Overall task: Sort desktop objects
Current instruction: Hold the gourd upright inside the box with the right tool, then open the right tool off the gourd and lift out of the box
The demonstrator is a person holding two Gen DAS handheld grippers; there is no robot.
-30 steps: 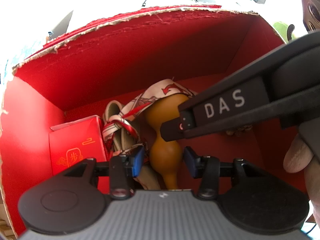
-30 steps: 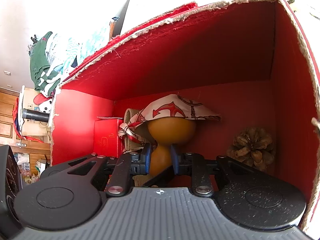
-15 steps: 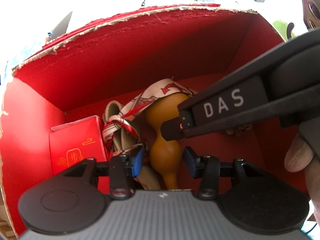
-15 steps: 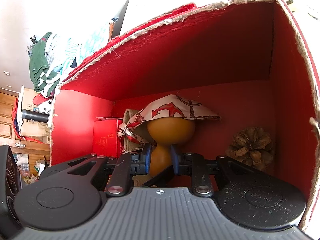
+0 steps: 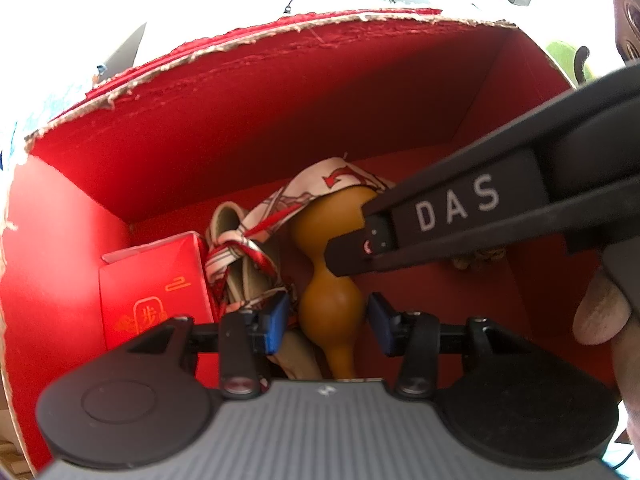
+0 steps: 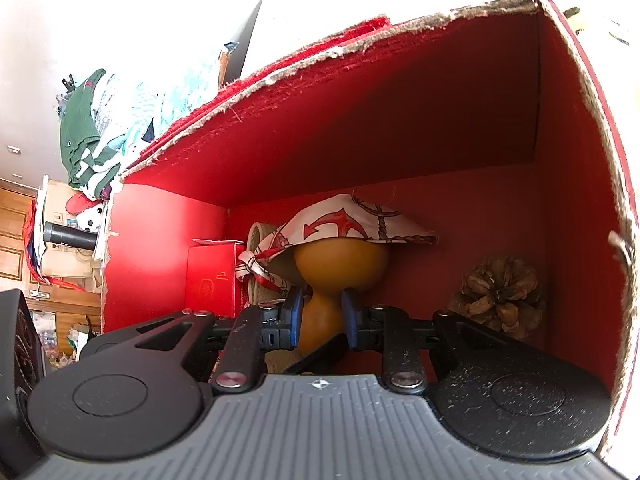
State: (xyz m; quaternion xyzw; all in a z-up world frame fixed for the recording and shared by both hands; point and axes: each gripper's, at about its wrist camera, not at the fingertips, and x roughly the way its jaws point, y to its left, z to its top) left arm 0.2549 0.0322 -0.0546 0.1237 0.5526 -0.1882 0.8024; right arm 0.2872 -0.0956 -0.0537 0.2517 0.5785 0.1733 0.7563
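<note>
- The gourd [image 6: 340,264] is inside the red box [image 5: 248,120], near the middle of its floor, with my right gripper [image 6: 322,316] closed on its narrow waist, both blue pads touching it.
- My left gripper [image 5: 328,322] is in the box too, its jaws set wide either side of the gourd's lower bulb, touching nothing that I can see.
- A patterned scarf [image 6: 352,224] lies draped over the gourd's top and trails onto a woven piece [image 5: 224,224] beside it.
- A small red carton [image 5: 156,288] stands against the left wall; a pine cone [image 6: 500,292] sits well apart on the right.
- I judge the sorting well along: several things are already boxed. The gourd only needs releasing and both tools lifting out.
- Whether anything is left on the desk, I cannot tell; the box fills both views.
</note>
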